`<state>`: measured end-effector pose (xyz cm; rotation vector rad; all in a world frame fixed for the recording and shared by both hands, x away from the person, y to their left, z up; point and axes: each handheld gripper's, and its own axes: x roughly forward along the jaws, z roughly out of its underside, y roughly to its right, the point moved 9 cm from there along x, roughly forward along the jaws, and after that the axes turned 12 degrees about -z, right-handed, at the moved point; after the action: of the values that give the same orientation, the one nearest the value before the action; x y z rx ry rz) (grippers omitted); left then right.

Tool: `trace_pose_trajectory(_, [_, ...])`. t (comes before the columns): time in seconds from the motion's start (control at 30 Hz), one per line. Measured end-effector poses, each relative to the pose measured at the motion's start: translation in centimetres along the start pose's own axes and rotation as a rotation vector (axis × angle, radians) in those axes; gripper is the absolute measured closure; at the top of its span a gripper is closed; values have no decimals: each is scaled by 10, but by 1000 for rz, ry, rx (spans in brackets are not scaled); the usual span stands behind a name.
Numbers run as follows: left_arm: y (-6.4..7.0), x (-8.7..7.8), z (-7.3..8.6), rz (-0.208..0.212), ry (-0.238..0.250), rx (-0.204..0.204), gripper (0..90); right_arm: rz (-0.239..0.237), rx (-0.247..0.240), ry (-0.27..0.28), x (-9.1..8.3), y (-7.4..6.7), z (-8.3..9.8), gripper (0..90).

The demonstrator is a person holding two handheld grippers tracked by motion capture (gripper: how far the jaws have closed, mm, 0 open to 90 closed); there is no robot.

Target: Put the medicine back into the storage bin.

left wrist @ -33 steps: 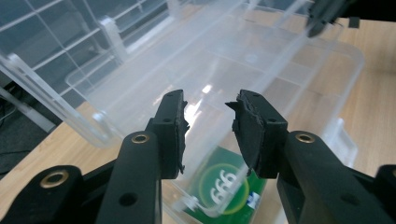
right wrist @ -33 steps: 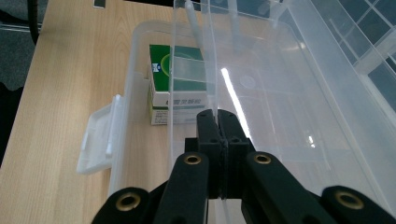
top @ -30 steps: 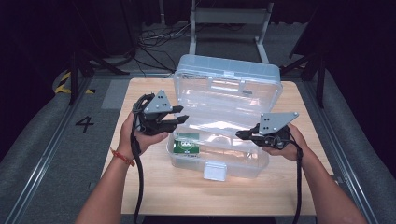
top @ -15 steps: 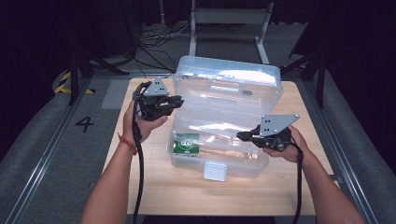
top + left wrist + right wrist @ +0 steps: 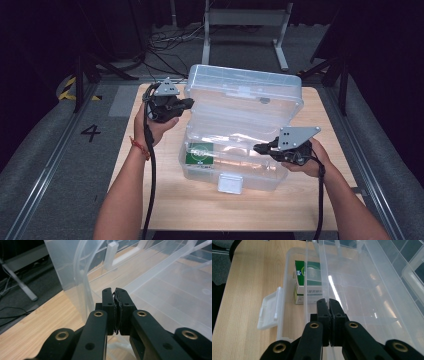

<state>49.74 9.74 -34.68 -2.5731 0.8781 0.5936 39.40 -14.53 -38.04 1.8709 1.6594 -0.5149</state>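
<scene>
The left gripper is seen with jaws just closed pad to pad, nothing between them, at the left edge of the raised lid. The right gripper is clamped narrow on a thin clear wall at the right end of the box, which sits mid-table. The base should probably be kept pinned while the lid is pushed slowly from its edge. The green carton and near latch are best left undisturbed.

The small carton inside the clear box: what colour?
Green and white carton, clearest in the right gripper view.
</scene>
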Motion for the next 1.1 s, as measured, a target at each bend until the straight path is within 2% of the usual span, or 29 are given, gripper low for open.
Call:
trace_pose_trajectory(0.23, [-4,-4,1,7,2,-16,897,18,-3,-2,0,-3,1,878])
trace_pose_trajectory(0.67, [-4,-4,4,16,4,-19,899,58,-6,-6,-1,-8,4,853])
trace_pose_trajectory(0.87, [-2,-6,8,20,-5,-12,899,67,23,8,-8,-9,10,838])
trace_pose_trajectory(1.1, [0,-11,9,25,7,-10,899,89,69,37,-24,-14,21,807])
